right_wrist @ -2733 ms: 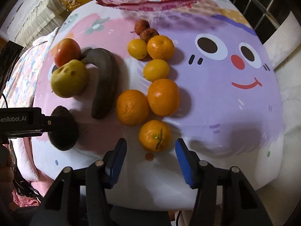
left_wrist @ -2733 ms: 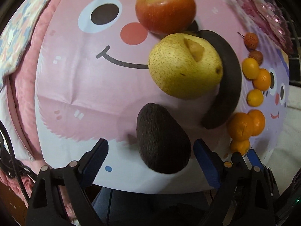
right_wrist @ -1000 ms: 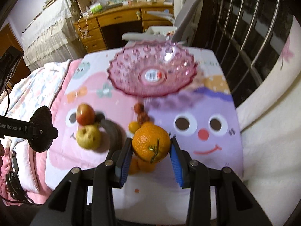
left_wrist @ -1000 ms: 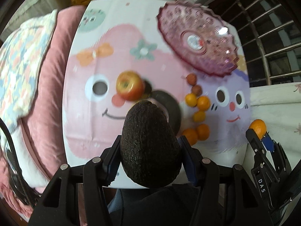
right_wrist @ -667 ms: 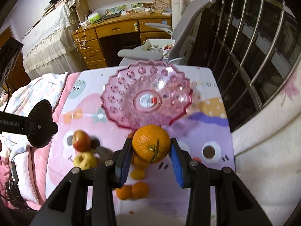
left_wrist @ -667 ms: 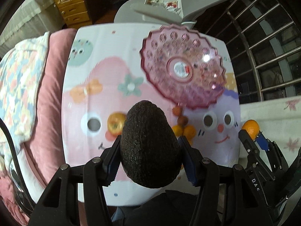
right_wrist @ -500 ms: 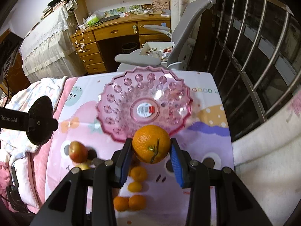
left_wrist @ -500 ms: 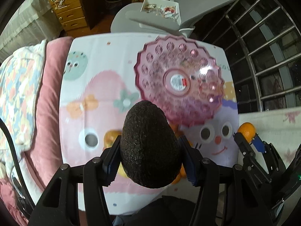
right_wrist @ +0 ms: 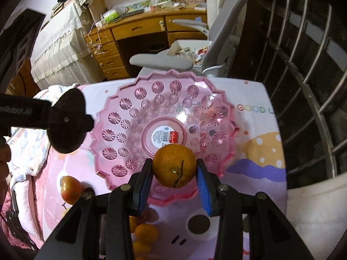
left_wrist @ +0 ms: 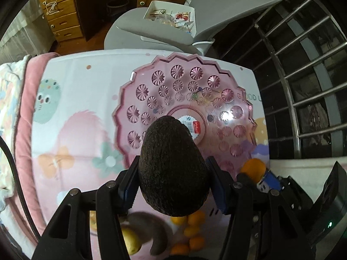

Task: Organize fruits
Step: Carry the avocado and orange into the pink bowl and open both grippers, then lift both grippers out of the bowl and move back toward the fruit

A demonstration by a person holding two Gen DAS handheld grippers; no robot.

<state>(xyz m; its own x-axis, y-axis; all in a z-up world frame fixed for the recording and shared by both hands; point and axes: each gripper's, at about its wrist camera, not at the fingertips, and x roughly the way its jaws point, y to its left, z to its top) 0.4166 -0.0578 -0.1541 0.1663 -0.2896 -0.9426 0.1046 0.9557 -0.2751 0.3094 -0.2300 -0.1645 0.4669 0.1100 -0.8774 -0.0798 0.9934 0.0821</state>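
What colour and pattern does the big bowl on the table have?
The bowl is clear pink with round starburst patterns and a zigzag rim, clearest in the right wrist view.

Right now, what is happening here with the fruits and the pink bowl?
A person is sorting fruit with two handheld grippers. The left gripper is shut on an avocado, and the right gripper is shut on an orange. Both fruits are held above the pink bowl, which has no fruit in it yet. An apple, a pear and more oranges lie on the cloth near the bowl.
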